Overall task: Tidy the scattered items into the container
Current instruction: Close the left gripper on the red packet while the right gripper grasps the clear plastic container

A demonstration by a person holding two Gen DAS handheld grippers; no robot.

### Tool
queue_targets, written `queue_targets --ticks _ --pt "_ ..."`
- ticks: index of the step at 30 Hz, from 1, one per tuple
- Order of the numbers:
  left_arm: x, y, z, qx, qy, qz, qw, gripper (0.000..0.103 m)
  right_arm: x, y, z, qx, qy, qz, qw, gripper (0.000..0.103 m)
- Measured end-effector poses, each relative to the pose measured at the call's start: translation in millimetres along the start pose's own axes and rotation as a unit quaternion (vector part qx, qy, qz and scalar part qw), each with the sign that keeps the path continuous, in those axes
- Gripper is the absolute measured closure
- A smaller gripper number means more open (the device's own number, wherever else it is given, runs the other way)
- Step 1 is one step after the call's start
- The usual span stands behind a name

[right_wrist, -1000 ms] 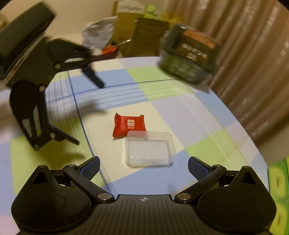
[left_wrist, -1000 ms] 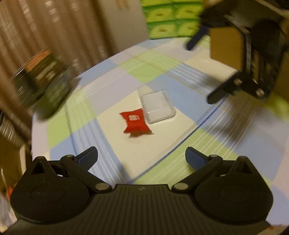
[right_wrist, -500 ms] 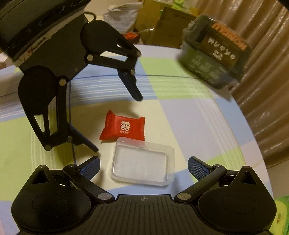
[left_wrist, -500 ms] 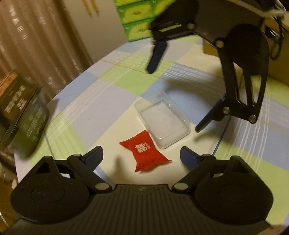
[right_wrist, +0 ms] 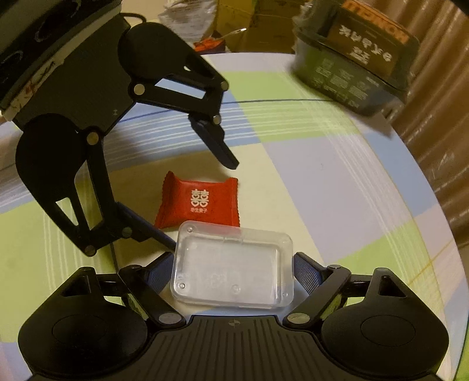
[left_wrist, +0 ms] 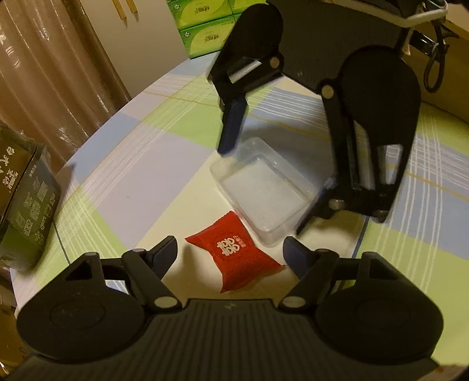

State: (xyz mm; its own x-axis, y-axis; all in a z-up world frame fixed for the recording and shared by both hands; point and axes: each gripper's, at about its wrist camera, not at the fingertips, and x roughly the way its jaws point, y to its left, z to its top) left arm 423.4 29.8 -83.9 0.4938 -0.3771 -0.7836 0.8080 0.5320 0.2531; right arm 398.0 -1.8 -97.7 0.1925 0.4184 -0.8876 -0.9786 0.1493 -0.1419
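Observation:
A red candy packet point(left_wrist: 234, 255) point(right_wrist: 199, 202) lies on the checked tablecloth beside a clear plastic container point(left_wrist: 263, 190) point(right_wrist: 234, 263). My left gripper point(left_wrist: 231, 253) point(right_wrist: 200, 205) straddles the packet with its jaws closing; a gap shows on both sides, so the pads are off it. My right gripper point(right_wrist: 234, 272) point(left_wrist: 262, 190) straddles the container's short ends, its jaws closing too. Its fingers point(right_wrist: 306, 271) stand right against the container's walls, and no firm press shows. The container holds nothing.
A dark printed box point(left_wrist: 23, 205) point(right_wrist: 357, 58) stands near the round table's edge by the curtain. Green tissue boxes point(left_wrist: 205, 26) are stacked beyond the table. Cardboard boxes and bags point(right_wrist: 234, 23) sit behind it.
Both grippers came down and closer over the table. The packet now lies between my left fingers and the container between my right fingers. Both pairs of jaws have narrowed.

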Motion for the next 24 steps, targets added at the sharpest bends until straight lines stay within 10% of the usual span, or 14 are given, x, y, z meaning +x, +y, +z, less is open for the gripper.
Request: queue_targets --ticks 13,24 --pt "-1.2 -3.7 6.7 -0.014 0.015 -0.018 0.9996 0.073 -33.1 30.3 -29.8 0.032 0.005 0.009 0.999 0.019" --pt "-40.6 -76.2 -9.5 0.03 0.035 -0.07 0.9965 0.079 -84.7 102.3 -64.4 0.115 0.008 0.01 0.993 0.019"
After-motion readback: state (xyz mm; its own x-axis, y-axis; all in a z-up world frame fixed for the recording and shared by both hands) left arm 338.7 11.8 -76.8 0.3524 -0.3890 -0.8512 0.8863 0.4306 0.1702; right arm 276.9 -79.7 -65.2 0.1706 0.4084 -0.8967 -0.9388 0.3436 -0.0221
